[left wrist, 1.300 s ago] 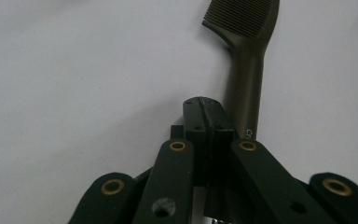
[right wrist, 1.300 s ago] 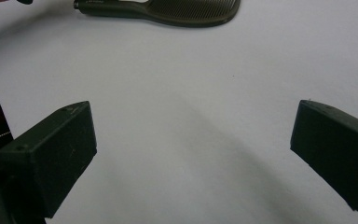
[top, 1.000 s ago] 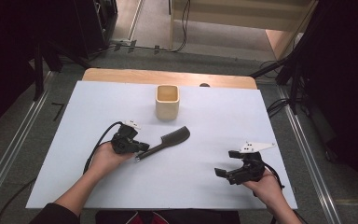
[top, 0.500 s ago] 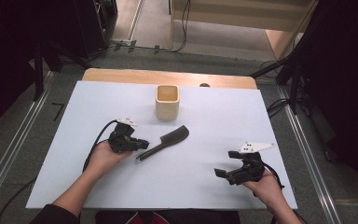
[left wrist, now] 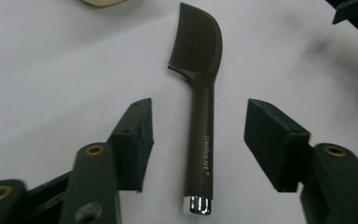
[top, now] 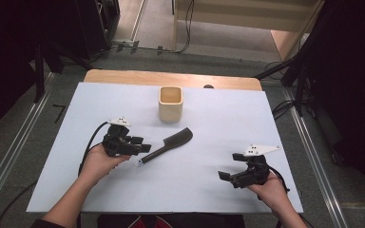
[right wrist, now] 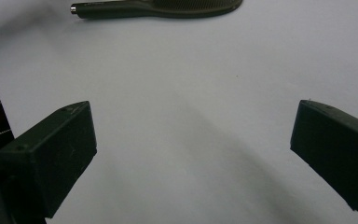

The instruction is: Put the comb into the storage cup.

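High view first: a dark brown plastic comb with a long handle and a small chrome end cap (top: 167, 145) lies flat on the pale blue-white table cover (top: 218, 123), a little in front of the square, light wooden cup (top: 170, 103) and slightly to its right, with the toothed end nearest the cup and the handle running away toward the person's left. The left gripper (top: 140, 147) sits just past the comb's capped end, in the person's left hand (top: 100, 161), pointed at the handle. Its jaws have just been opening, and the comb lies on the cover rather than pinched. The right gripper (top: 225, 175) is well apart from the cup, off to the near right, and well away from the comb too (nothing anywhere near its jaws).

Left gripper view: the left gripper (left wrist: 198, 135) looks straight down the comb (left wrist: 200, 112). The handle runs up the middle of the gap between the two black pads, with clear cover showing on both sides, so the jaws are spread and not touching it. The chrome cap is the near end, the curved toothed head the far end, and a sliver of the cup (left wrist: 100, 2) peeks in at the top edge beyond it.

Right gripper view: the right gripper (right wrist: 193, 140) has its jaws spread wide over bare cover, holding nothing. The comb (right wrist: 158, 7) lies across the top of the frame, well clear of the pads.
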Motion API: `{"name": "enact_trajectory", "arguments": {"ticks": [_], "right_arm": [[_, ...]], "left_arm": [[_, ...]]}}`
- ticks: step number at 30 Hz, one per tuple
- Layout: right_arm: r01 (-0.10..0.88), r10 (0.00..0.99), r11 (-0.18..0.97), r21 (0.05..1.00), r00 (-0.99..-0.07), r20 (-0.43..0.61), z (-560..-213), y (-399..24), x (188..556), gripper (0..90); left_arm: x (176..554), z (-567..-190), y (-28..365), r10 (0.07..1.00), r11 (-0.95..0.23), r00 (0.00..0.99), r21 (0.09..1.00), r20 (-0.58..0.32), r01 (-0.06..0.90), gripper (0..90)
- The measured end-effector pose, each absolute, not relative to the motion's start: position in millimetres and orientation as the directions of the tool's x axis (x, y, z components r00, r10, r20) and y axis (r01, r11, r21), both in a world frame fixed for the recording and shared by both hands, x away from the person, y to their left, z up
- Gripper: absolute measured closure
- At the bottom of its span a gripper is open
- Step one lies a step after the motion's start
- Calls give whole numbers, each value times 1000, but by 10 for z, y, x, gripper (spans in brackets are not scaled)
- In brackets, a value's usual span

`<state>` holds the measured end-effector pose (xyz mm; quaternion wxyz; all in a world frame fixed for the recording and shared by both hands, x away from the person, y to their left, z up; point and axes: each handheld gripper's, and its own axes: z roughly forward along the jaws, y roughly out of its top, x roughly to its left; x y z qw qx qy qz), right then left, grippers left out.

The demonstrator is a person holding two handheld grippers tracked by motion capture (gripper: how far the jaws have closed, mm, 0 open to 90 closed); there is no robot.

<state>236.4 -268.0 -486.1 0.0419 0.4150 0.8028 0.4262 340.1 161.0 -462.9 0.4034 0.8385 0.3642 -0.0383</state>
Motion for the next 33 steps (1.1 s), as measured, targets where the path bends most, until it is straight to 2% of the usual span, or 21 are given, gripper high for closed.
{"name": "enact_trajectory", "arguments": {"ticks": [6,12,19,33], "right_arm": [[629,703,288,723,-651,286,-4860,-2677,2360,0],[627,703,290,723,-652,284,-4862,-2672,2358,0],[626,698,295,722,-657,284,-4867,-2667,2360,0],[628,698,298,719,-657,284,-4875,-2652,2363,0]], "left_arm": [[3321,-4608,1680,566,-401,744,671,-353,624,355],[3208,-4582,1738,548,-403,763,692,-342,599,325],[3078,-4565,1802,549,-413,779,713,-302,567,325],[2844,-4582,1937,558,-416,773,705,-302,575,325]]}}
